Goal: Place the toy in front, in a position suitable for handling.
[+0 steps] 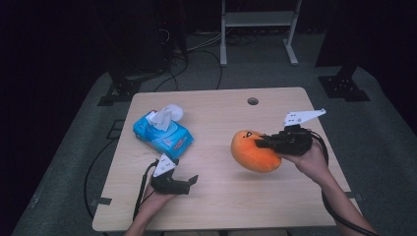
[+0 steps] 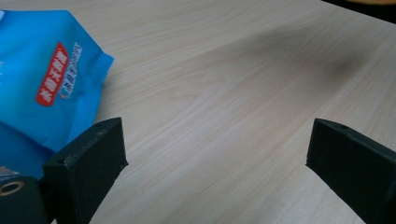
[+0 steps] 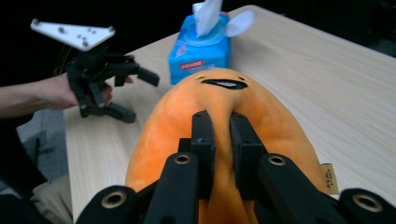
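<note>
Right gripper (image 3: 219, 126): jaws narrow, pinching fold of orange plush toy (image 1: 254, 151) at its top.
Plush hangs ahead of and below that claw, lifted or barely grazing wooden table (image 1: 216, 196); cannot tell contact.
Plush long axis runs away from claw, face end far.
Left gripper (image 1: 189, 184): jaws wide, nothing between, low over table.
Blue tissue pack (image 1: 162, 132) just ahead-left of left claw, well apart from plush.
Right hand nearer plush; left nearer tissue pack.

An orange plush toy (image 1: 254, 150) with a black face mark sits right of centre, a blue tissue pack (image 1: 163, 133) with a red label lies upper left, and the desk (image 1: 216, 196) is pale woodgrain.
</note>
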### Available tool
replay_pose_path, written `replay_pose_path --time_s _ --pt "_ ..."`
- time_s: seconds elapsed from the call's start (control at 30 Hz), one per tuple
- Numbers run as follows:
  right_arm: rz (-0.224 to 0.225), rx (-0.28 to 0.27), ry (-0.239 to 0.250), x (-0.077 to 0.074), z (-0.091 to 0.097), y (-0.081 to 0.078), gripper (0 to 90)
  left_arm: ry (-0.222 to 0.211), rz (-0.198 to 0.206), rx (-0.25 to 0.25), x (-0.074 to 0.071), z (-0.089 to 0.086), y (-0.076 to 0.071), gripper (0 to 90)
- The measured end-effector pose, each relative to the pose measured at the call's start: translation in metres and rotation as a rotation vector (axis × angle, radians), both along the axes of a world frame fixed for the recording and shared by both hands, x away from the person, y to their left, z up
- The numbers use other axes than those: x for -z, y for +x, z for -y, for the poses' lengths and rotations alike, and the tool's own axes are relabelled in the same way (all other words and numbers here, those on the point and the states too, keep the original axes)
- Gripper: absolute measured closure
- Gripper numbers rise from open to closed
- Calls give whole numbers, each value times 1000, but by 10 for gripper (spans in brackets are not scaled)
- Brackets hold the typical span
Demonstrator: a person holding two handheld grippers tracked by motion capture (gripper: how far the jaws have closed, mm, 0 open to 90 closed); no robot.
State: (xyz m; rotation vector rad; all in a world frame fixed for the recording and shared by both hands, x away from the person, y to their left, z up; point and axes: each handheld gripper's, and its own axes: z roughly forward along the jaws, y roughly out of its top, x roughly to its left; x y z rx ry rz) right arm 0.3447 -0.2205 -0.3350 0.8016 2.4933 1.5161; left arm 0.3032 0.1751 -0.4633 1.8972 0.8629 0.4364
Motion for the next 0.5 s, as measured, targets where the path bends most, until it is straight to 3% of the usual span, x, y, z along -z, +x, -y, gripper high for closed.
replay_pose_path --time_s 0.17,0.33,0.5 --pt "-5 -56 -7 9 -17 1 816 -7 4 -14 -1 -4 1 37" --pt "-37 -111 -22 31 -39 6 814 -11 3 -29 -2 -8 2 37" --pt "-25 -141 -57 44 -54 8 810 -11 5 -35 -2 -11 3 37"
